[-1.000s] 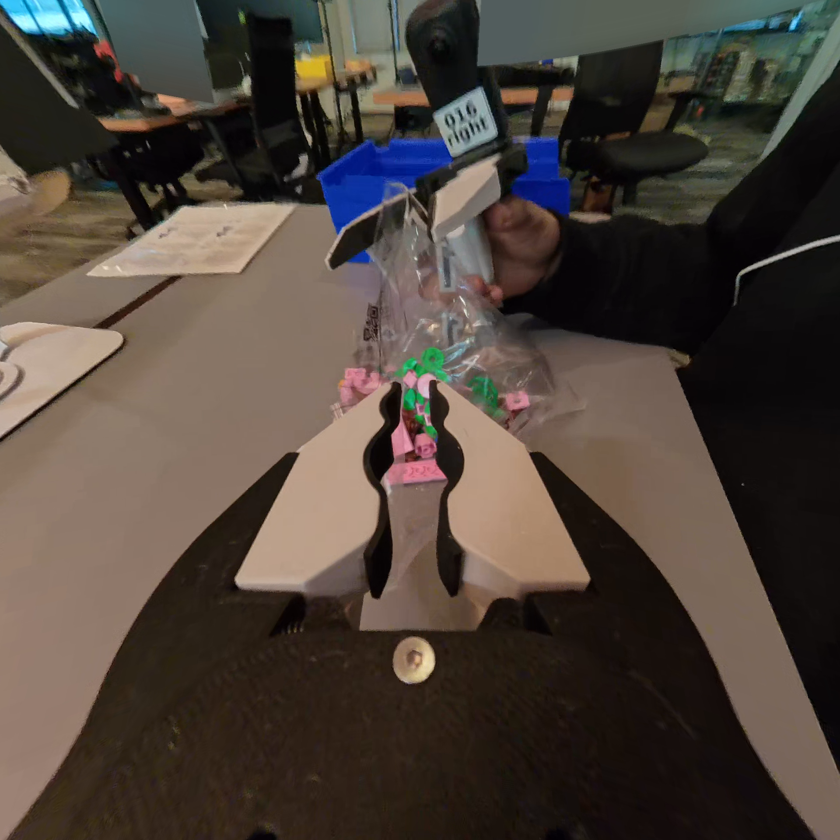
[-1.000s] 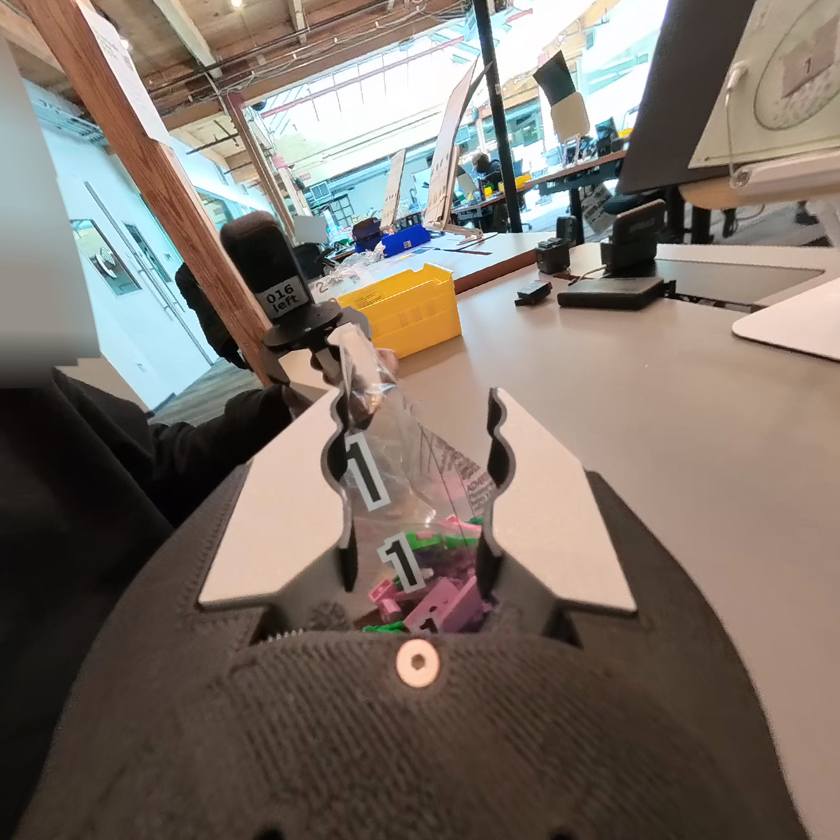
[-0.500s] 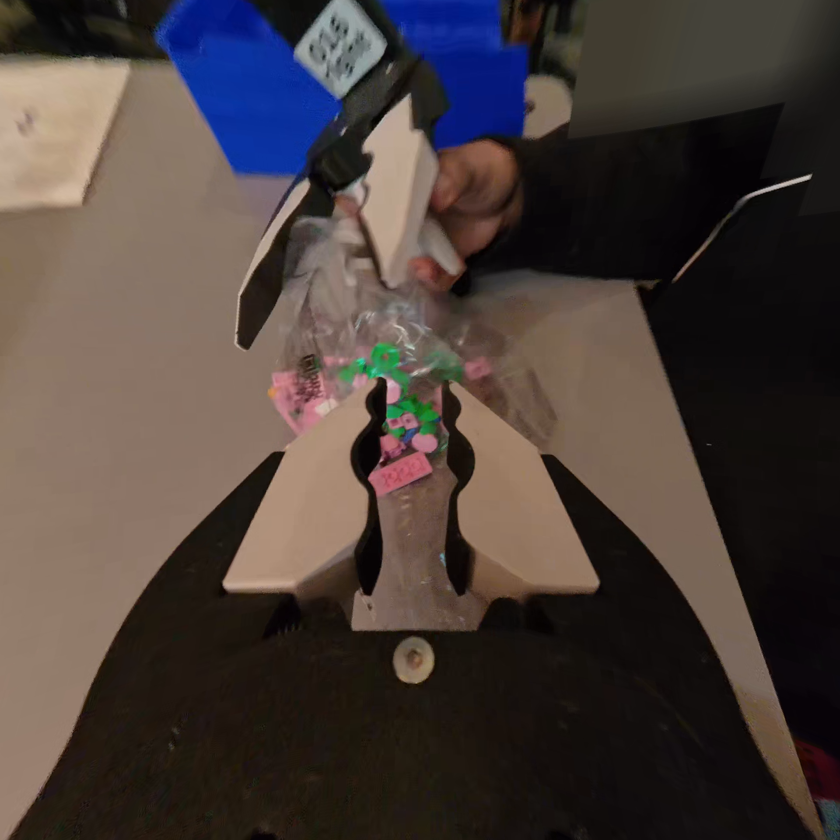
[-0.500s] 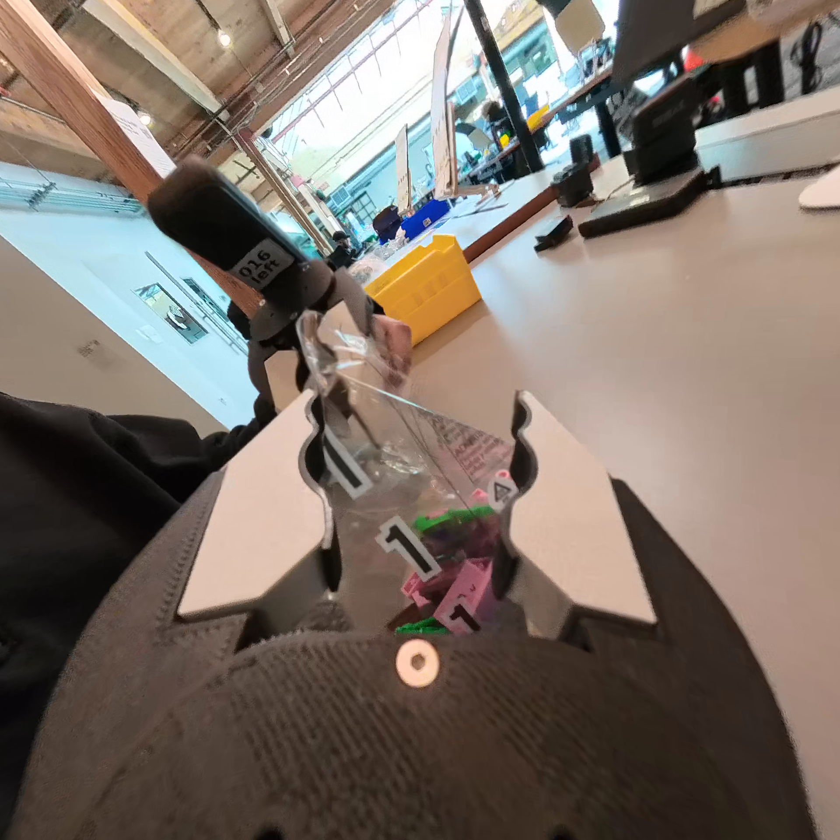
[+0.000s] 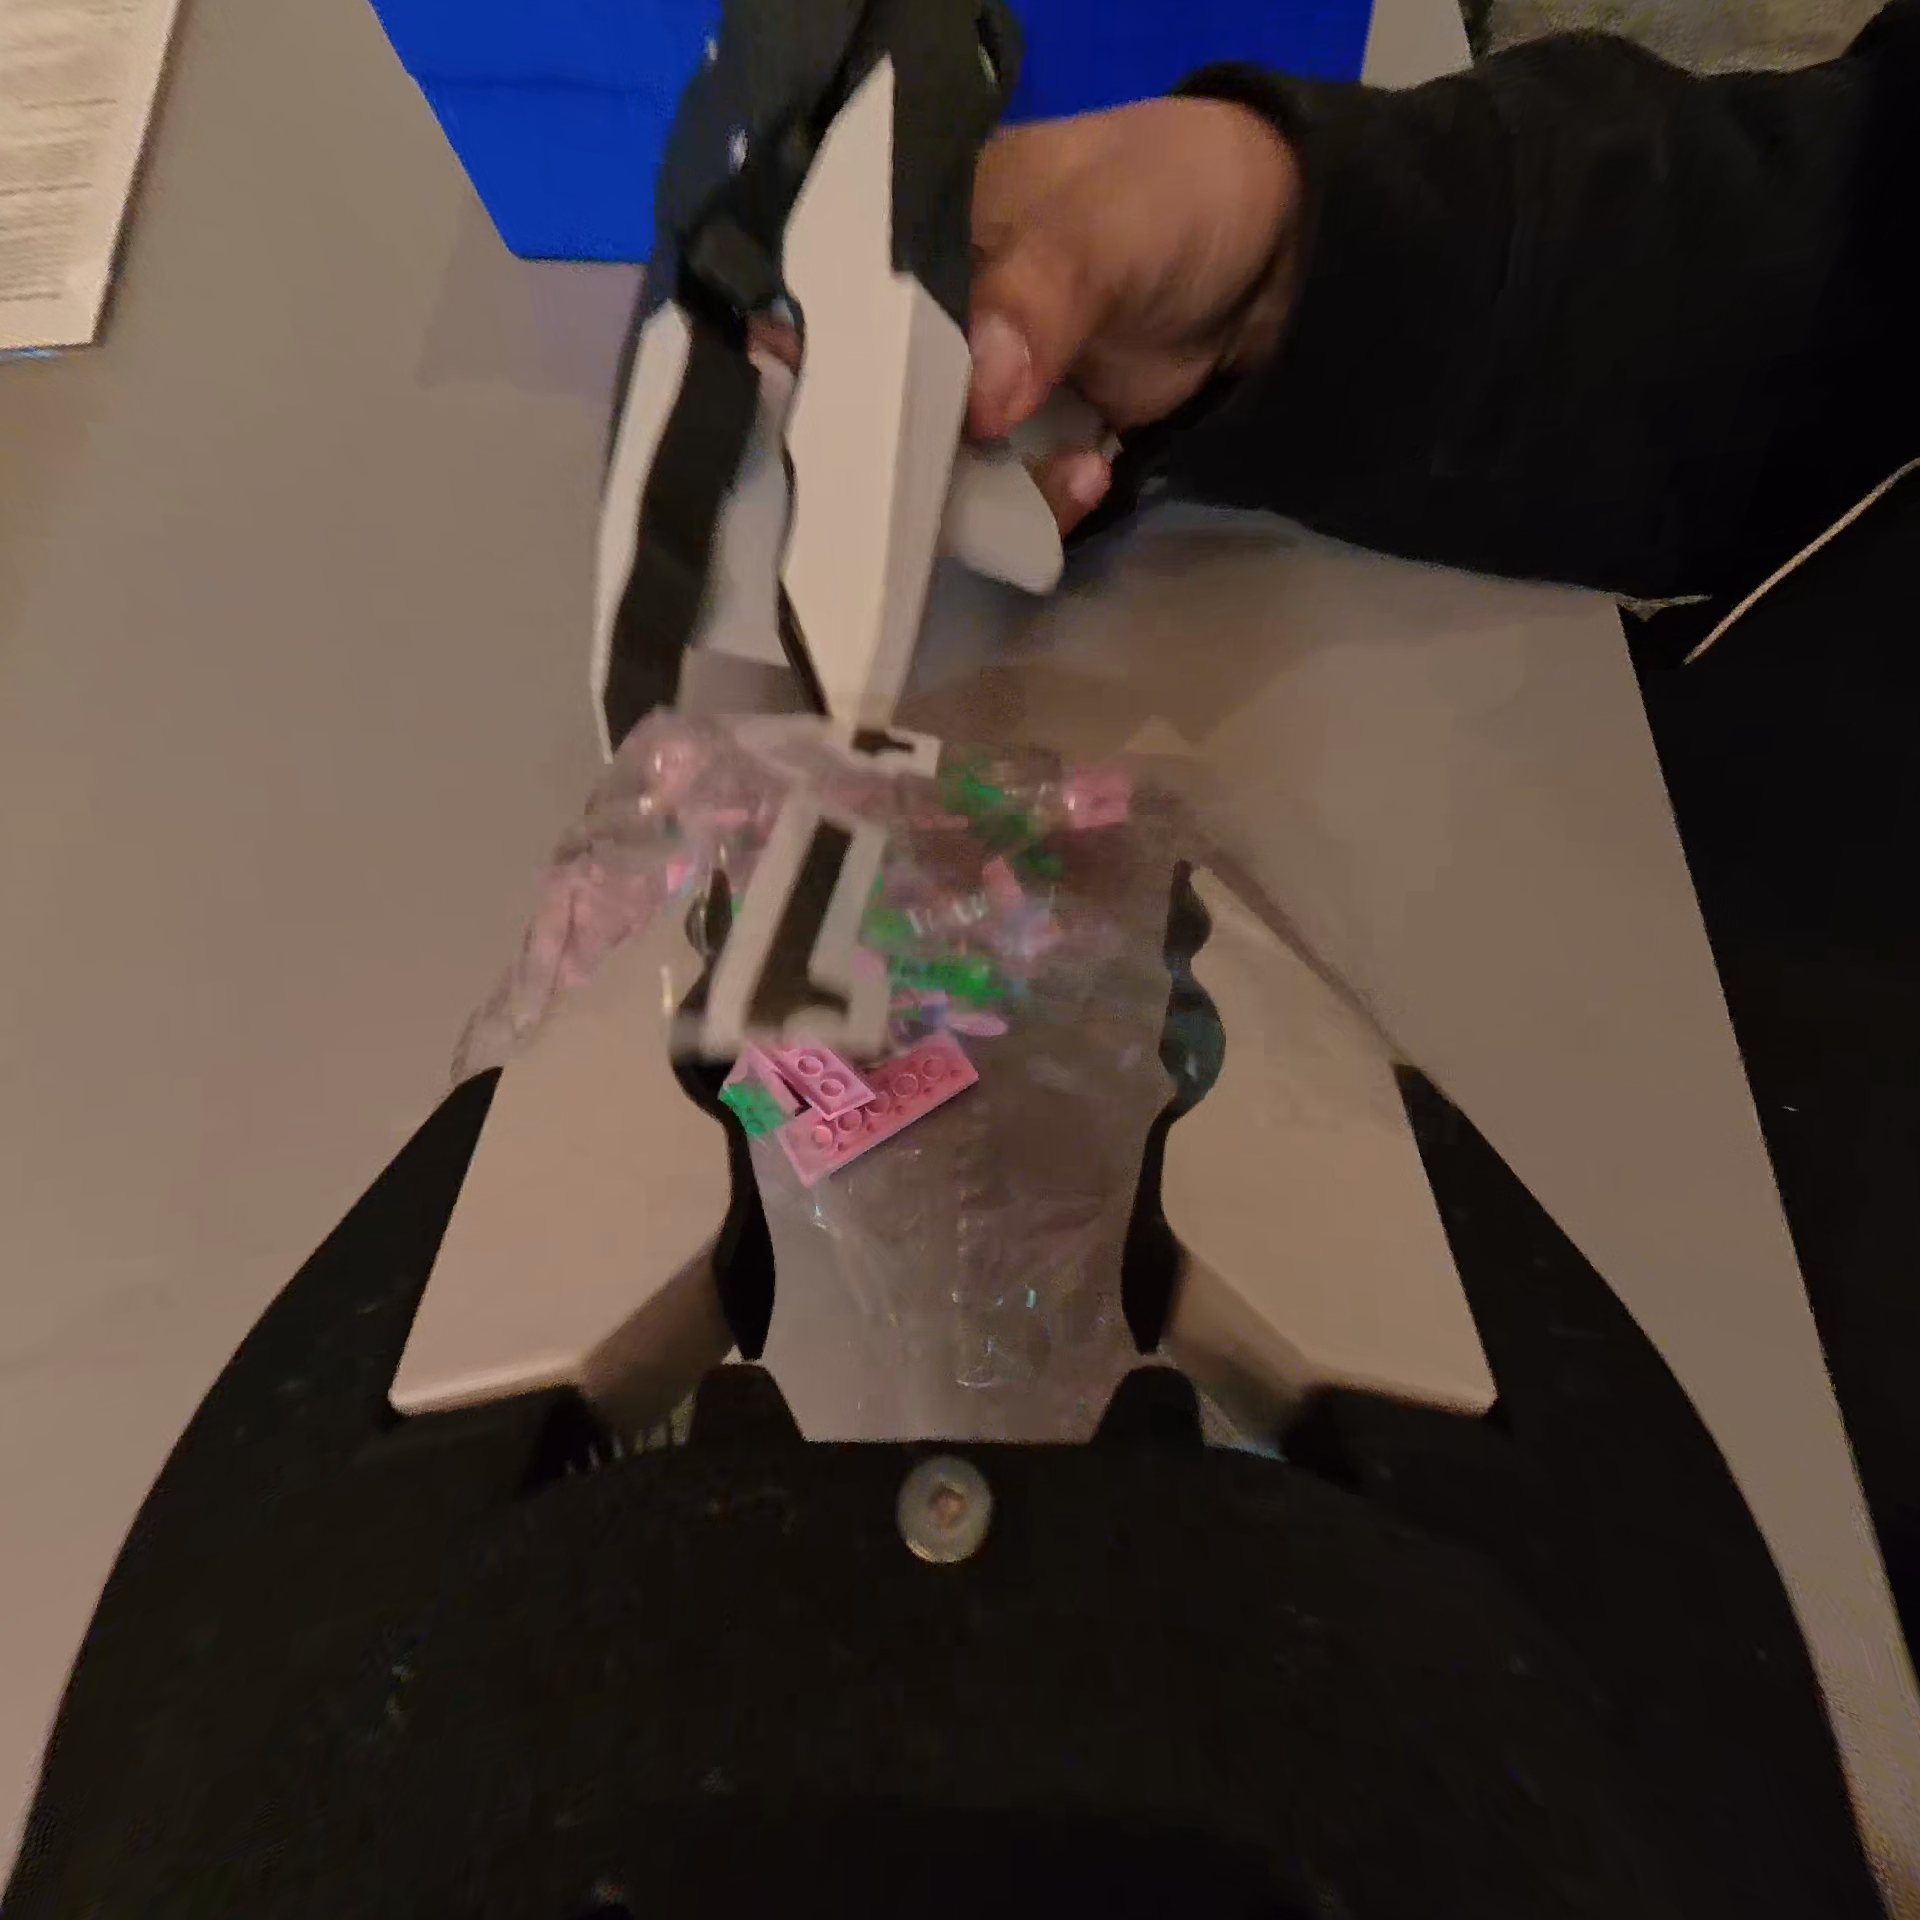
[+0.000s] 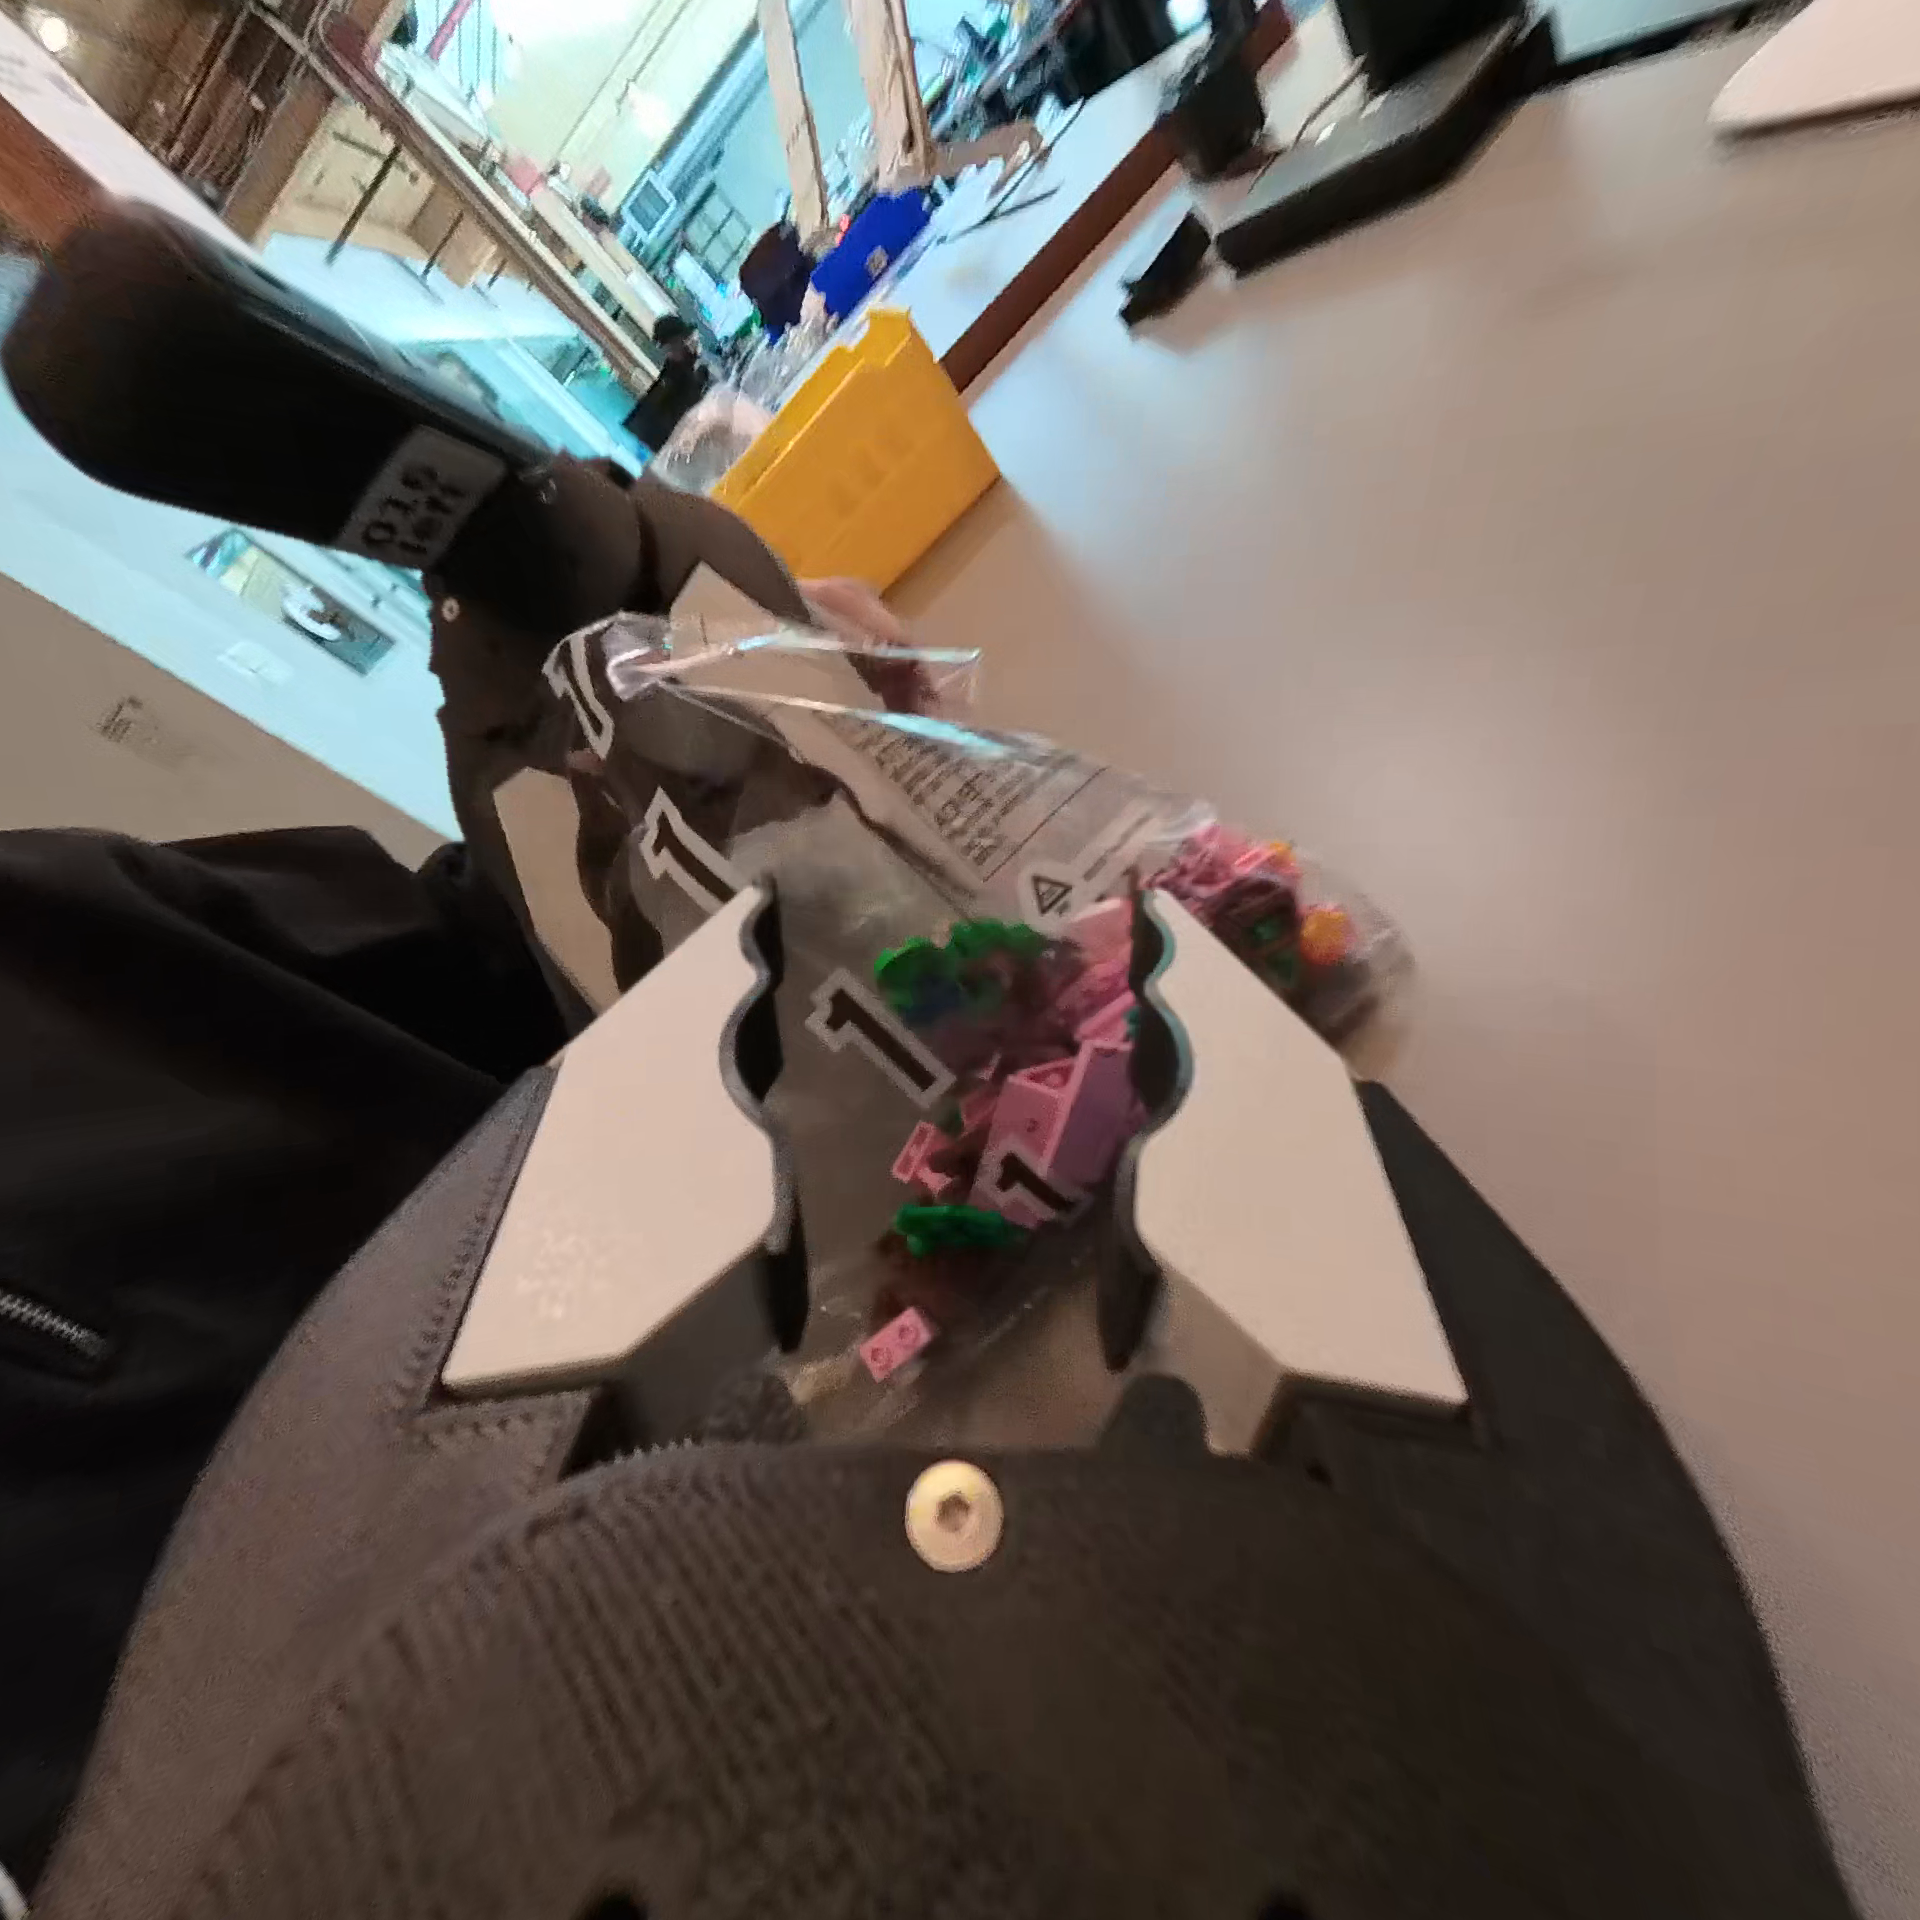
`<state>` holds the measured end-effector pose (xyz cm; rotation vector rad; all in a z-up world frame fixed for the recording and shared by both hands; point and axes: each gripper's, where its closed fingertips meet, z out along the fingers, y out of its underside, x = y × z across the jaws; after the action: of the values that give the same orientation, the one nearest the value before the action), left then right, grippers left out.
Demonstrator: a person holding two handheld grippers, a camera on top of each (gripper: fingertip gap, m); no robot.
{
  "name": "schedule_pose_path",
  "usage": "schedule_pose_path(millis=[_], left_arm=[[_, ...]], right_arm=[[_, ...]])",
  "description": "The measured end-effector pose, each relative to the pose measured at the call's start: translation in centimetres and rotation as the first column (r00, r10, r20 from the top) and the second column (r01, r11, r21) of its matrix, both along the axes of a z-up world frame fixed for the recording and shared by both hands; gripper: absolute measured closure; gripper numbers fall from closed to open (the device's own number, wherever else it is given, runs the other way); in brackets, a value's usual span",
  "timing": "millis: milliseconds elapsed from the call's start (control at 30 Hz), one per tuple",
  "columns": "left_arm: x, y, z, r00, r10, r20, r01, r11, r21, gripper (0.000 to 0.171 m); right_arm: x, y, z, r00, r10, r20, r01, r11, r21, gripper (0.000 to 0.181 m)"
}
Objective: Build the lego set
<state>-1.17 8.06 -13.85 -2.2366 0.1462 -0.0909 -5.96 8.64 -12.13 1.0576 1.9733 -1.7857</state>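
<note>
While the clear bag of lego pieces [image 5: 831, 966] lies on the bench [image 5: 291, 675], both hand-held grippers stand spread around it: left hand-held gripper [image 5: 951, 1039], right hand-held gripper [image 6: 956, 1018]. Opening appears in hand; next, firm pinches on opposite edges. Far off, a blue bin [image 5: 561, 114].

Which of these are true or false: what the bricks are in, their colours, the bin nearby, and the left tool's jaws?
1. The bricks sit inside a clear plastic bag. True.
2. The bricks are mostly red and blue. False: they are mostly pink and green.
3. A yellow bin stands on the table beyond the bag. True.
4. The left gripper has its jaws clamped shut. False: they stand wide apart, with the bag between them.
</note>
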Motion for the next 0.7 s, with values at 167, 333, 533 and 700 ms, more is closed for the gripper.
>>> schedule_pose_path(millis=[167,333,533,700], left_arm=[[-0.9,0.0,-0.1,0.992,0.036,-0.123,-0.033,0.999,0.027,0.143],[-2.0,-2.2,1.2,0.988,0.084,-0.128,-0.078,0.996,0.052,0.165],[-3.4,-6.8,6.1,0.994,0.105,-0.002,-0.1,0.953,0.287,0.168],[-6.9,-12.5,10.0,0.974,0.146,0.174,-0.217,0.825,0.521,0.169]], right_arm=[[0.5,-1.2,-1.0,0.999,0.039,0.012,-0.039,0.999,0.033,0.117],[-0.3,-0.1,-0.5,1.0,-0.016,0.011,0.016,1.0,-0.003,0.118],[-0.5,-0.3,-1.0,1.0,-0.027,0.006,0.026,0.999,0.019,0.119],[-0.6,-0.4,-0.9,1.0,-0.029,0.009,0.029,1.0,0.01,0.119]])
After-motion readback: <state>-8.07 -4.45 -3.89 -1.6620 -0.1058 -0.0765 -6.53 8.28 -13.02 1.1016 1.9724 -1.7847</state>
